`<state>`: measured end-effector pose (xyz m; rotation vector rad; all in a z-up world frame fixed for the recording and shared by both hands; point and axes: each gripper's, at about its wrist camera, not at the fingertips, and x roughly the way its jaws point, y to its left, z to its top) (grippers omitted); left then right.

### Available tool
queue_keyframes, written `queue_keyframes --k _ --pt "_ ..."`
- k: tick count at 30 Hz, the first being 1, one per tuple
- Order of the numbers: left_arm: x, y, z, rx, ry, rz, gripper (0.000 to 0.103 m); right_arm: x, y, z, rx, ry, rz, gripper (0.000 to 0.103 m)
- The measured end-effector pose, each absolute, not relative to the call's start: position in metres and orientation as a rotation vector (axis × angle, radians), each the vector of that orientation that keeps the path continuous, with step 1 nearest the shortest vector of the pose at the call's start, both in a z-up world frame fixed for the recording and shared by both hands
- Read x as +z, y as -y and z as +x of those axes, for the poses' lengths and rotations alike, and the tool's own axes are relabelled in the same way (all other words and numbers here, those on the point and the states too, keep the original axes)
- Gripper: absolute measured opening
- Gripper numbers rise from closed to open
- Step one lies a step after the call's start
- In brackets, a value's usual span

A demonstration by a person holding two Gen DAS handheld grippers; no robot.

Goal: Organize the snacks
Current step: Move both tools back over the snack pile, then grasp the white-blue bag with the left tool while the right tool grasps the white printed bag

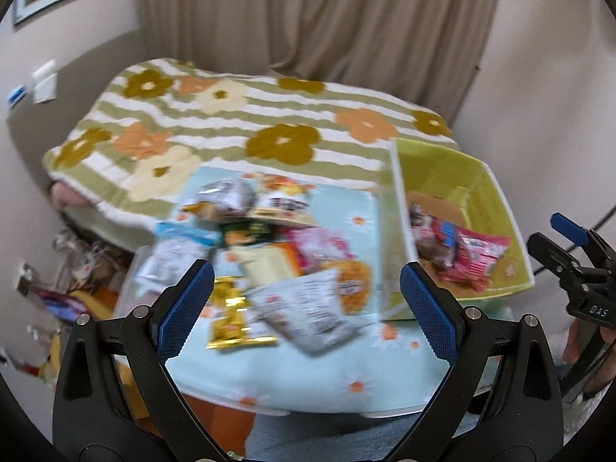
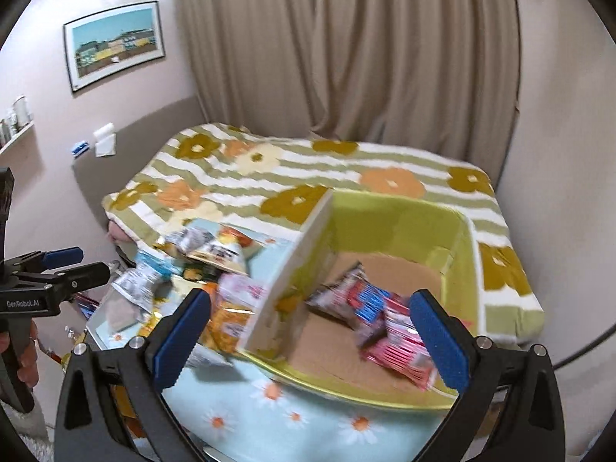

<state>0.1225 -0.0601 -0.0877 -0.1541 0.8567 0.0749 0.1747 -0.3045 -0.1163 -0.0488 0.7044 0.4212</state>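
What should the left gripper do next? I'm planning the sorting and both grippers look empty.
Probably lower the open left gripper onto the white packet nearest it in the loose pile. The green box already holds a few red and pink packets, with bare floor left.

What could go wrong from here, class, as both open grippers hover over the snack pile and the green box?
1. The loose packets overlap in a heap, so the left gripper may pinch two at once or drag neighbours.
2. The gold packet lies toward the table's near side and could be pushed off.
3. The green box looks light; the right gripper, hanging over its near wall, might knock it.
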Motion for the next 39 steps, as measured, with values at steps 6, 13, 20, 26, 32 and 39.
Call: queue_keyframes --k 6,13,20,26,32,39 --pt "-0.088 -0.001 0.113 0.13 -0.848 -0.199 0.097 -0.126 0.251 0.167 0.51 -0.71 -0.059 0.103" --pt "-0.103 -0.059 0.129 0.107 -0.914 -0.172 0.097 -0.147 0.184 0.166 0.562 -0.747 -0.048 0.103" --pt "-0.146 -0.099 0.167 0.013 -1.045 -0.128 0.097 -0.182 0.139 0.167 0.481 -0.821 -0.007 0.103" --pt "-0.198 -0.108 0.205 -0.096 -1.163 -0.088 0.097 -0.211 0.125 0.163 0.376 -0.898 -0.043 0.103" --pt "-0.242 -0.104 0.226 -0.096 -1.231 -0.096 0.097 -0.23 0.127 0.165 0.319 -0.948 -0.095 0.103" --pt "-0.279 -0.096 0.239 0.005 -1.247 -0.025 0.096 -0.257 0.126 0.174 0.335 -0.999 -0.172 0.103"
